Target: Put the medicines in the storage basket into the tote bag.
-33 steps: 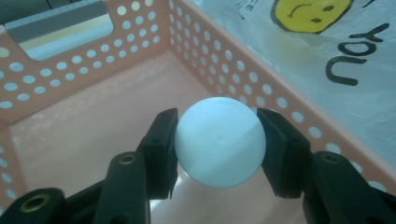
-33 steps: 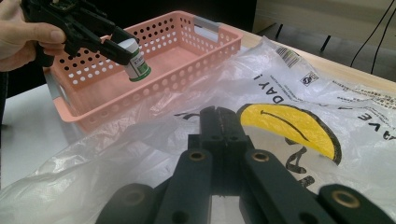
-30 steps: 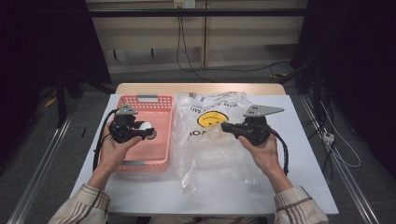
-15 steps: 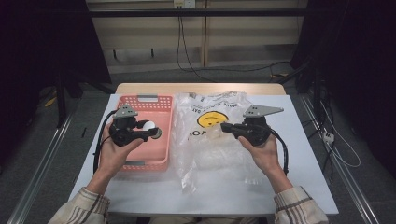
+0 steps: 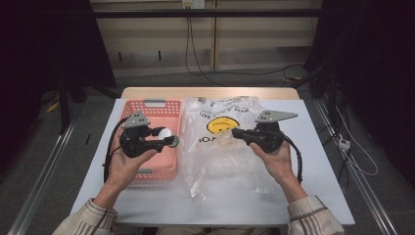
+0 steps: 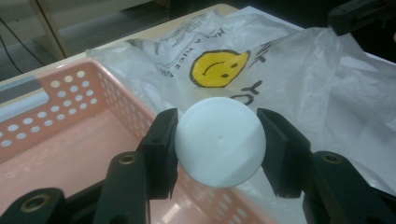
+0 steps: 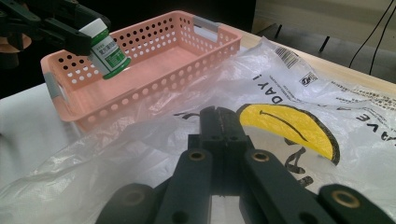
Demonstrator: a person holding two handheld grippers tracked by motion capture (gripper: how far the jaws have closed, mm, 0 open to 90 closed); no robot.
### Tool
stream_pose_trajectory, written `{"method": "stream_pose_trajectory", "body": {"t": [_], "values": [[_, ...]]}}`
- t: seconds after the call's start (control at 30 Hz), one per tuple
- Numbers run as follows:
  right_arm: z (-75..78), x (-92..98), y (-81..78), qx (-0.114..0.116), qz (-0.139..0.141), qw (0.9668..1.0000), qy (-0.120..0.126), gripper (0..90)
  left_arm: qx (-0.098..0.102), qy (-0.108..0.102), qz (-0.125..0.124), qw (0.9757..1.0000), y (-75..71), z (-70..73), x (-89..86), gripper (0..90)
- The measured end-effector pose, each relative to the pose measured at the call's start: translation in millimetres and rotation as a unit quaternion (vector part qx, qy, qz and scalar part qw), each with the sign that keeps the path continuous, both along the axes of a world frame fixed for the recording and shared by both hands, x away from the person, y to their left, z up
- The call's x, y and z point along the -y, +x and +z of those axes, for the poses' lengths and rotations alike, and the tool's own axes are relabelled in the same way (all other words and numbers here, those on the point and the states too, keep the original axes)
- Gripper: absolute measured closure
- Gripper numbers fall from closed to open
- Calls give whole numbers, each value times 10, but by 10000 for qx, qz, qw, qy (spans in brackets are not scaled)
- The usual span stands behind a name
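Transfer step: left tongs (image 5: 169,138) clamp a bottle (image 7: 108,48) above the basket (image 5: 147,108); right tongs (image 7: 218,122), fully closed, pinch the plastic bag (image 5: 230,147). Next, judged: carry it right into the bag's mouth.

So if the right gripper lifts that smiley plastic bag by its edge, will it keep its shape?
Probably not. The plastic bag looks thin and crinkled, so it would likely droop. The shut right gripper pinches film, which seems light and slippery.

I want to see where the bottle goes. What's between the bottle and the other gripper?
In the high view, the plastic bag with its yellow smiley lies between the small bottle in the left gripper and the right gripper.
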State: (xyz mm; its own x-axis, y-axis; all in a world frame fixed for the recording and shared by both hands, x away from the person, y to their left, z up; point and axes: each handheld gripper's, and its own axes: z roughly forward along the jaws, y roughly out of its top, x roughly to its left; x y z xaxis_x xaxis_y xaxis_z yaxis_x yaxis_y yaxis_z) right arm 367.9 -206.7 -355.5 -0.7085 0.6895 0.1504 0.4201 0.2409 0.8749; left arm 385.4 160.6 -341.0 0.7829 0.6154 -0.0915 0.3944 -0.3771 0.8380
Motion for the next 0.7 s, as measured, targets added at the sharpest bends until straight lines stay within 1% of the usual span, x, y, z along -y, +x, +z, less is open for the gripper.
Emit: {"method": "stream_pose_trajectory", "body": {"t": [0.03,0.1,0.2,0.27,0.37,0.47,0.53,0.57,0.6,0.67,0.7], "values": [[0,0,0,5,3,10000,1,900,6,-61,-18,10000,-16,3,19,511],[2,-2,-2,6,5,10000,2,900,47,-52,-75,9999,-42,20,46,511],[6,-3,-4,14,-2,10000,-8,900,24,-151,-161,9998,-78,34,87,511],[7,-1,-5,14,-11,10000,-10,900,58,-131,-216,9997,-101,46,113,511],[7,0,-4,8,-15,10000,-5,900,69,-176,-303,9994,-144,64,160,511],[8,-1,-3,12,-14,10000,-6,900,123,-180,-410,9989,-188,91,206,511],[9,-2,-3,13,-13,10000,-3,900,108,-237,-471,9986,-224,104,245,511],[9,-2,-3,15,-12,10000,-2,900,133,-194,-505,9984,-238,115,258,511],[10,-1,-3,21,-11,10000,-4,900,118,-238,-537,9982,-256,118,280,511],[12,1,-4,29,-19,10000,4,900,114,-258,-599,9978,-290,125,320,511],[13,3,-4,28,-23,10000,8,900,124,-226,-634,9977,-307,132,339,511]]}}
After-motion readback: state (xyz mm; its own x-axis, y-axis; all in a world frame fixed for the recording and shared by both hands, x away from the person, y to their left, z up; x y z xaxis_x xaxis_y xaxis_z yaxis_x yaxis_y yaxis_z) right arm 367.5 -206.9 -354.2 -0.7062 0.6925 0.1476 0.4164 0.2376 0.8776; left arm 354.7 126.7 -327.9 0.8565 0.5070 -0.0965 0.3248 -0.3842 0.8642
